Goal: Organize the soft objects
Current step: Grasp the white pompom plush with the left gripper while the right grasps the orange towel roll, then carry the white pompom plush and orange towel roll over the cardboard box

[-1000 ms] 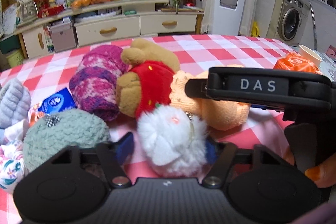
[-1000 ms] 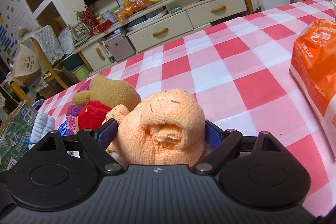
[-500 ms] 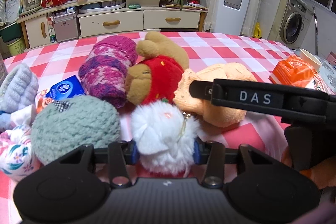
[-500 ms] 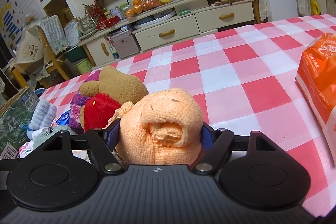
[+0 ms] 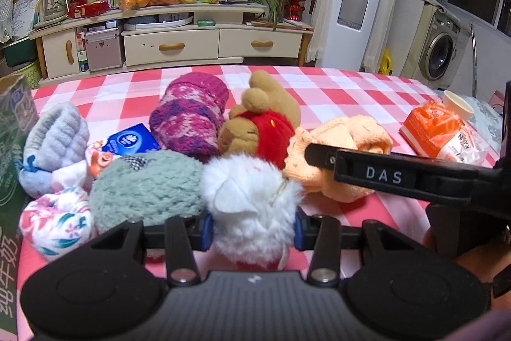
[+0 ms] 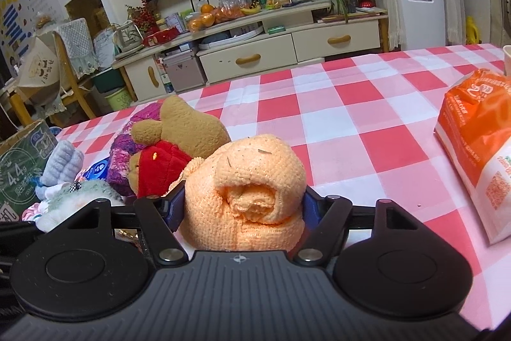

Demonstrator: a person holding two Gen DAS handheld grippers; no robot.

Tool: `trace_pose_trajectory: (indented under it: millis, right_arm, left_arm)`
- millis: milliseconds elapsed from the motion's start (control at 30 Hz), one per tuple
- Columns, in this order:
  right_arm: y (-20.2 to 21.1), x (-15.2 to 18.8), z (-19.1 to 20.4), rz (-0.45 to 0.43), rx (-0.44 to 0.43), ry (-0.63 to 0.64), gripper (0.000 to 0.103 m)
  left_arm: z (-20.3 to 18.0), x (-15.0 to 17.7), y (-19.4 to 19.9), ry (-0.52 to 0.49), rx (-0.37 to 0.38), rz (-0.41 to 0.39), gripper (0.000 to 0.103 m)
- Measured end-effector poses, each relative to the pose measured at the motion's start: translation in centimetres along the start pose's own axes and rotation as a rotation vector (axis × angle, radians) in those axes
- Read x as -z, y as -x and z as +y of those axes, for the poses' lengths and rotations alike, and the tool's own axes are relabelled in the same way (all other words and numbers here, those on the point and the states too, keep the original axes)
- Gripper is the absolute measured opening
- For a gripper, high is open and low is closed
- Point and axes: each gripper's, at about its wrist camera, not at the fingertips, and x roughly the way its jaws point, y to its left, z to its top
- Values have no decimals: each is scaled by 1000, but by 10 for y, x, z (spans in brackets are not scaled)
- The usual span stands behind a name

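Observation:
My left gripper is shut on a white fluffy plush, low over the checked table. My right gripper is shut on a rolled orange towel, which also shows in the left wrist view with the right gripper's finger across it. Beside them lie a bear in a red shirt, a purple knitted roll, a green fuzzy ball, a pale blue fleece roll and a floral cloth.
A blue tissue pack lies among the soft things. An orange packet and a paper cup sit at the right. A green cardboard box stands at the left edge. A TV cabinet is beyond the table.
Both grippers have closed from loosely around their items to pinching them, and both have drawn back and risen slightly, so the pile looks further away.

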Motion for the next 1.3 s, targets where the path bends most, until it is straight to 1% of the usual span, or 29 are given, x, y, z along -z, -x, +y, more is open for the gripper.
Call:
trace_pose_trajectory:
  millis: [367,600,833,1067,1300]
  right_arm:
    - [9,2,7,-42,-1,-5,87]
    - [12,1,11,-74,-16,-3,87]
    - [12,0,14,-93,-30,-6,87]
    - [14,-2,18,-113,-63,1,87]
    - [12,-2,28,-120,-99,36,87]
  left_arm:
    - [10,-2,29,15,34,-48,43]
    - [21,-5,45,27,54,-84,43]
    - [37,-9,60,50,45,-124,43]
    - [53,-12,77,82,36,-170,43]
    - [68,-13,91,109,29,-206,43]
